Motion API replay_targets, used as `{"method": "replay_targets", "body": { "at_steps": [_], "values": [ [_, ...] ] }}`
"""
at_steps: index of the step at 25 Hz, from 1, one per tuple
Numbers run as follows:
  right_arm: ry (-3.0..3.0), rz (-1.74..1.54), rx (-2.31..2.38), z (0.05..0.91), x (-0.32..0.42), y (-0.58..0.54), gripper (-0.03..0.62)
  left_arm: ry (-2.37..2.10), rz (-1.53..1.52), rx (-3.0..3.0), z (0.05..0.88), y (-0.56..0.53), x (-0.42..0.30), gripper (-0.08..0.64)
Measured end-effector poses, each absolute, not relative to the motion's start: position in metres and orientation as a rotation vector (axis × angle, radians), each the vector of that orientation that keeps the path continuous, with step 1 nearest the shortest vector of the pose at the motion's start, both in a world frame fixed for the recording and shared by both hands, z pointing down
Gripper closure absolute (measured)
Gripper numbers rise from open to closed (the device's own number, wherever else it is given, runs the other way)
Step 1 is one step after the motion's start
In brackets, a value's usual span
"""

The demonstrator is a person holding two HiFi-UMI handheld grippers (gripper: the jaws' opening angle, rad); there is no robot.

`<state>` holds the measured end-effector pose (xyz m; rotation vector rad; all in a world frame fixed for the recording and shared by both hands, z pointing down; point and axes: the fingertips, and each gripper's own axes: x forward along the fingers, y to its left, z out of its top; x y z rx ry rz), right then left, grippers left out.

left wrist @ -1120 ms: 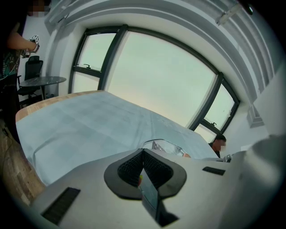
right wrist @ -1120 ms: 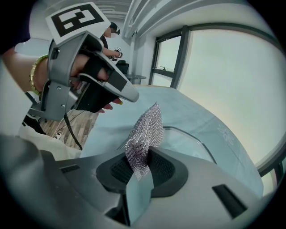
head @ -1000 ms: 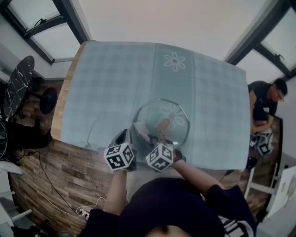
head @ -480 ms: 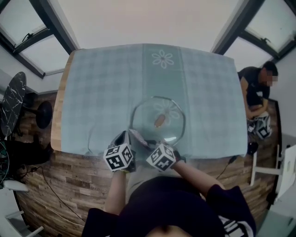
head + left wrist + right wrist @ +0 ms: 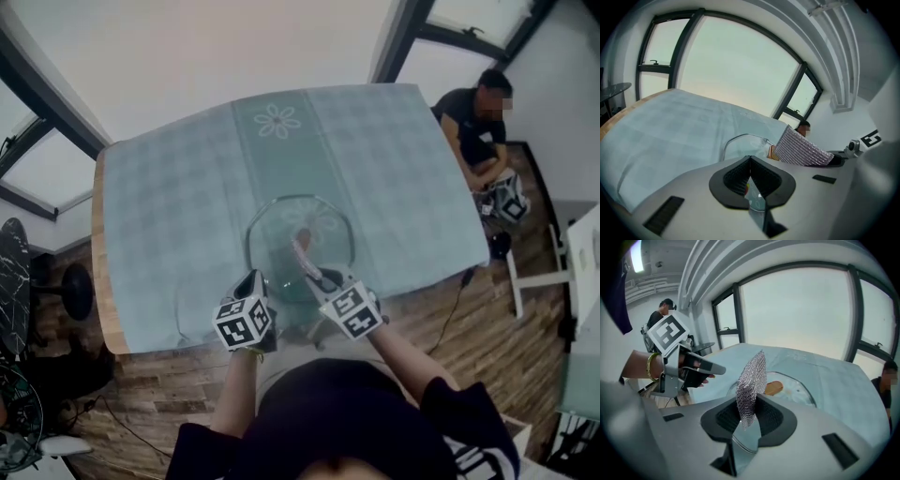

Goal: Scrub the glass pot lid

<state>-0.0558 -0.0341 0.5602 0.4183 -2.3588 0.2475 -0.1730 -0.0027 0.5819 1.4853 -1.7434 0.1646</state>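
The glass pot lid (image 5: 281,220) lies on the tablecloth's (image 5: 169,206) 6 o'clock half, and your right gripper (image 5: 319,278), at its 5 o'clock rim, clenches the mesh scrubber (image 5: 302,255) over the glass, so I judge scrubbing is in hand. Your left gripper (image 5: 251,279) sits closed tight at the 8 o'clock rim. Next, press the mesh down and sweep toward 12.

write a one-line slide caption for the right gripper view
Right gripper shut on a silvery mesh scrubber, the glass pot lid lying beyond it on a teal tablecloth.
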Motion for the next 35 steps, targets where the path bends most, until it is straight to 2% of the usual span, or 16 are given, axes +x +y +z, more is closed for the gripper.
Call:
{"method": "replay_targets", "body": {
  "at_steps": [14, 35],
  "values": [
    [-2.179, 0.219, 0.815, 0.578, 0.002, -0.126, 0.511, -1.556, 0.278, 1.695, 0.590, -0.037, -0.144, 0.557],
    [-2.040, 0.120, 0.752, 0.635, 0.012, -0.157, 0.511, -1.524, 0.330, 1.693, 0.613, -0.062, -0.134, 0.557]
  ]
}}
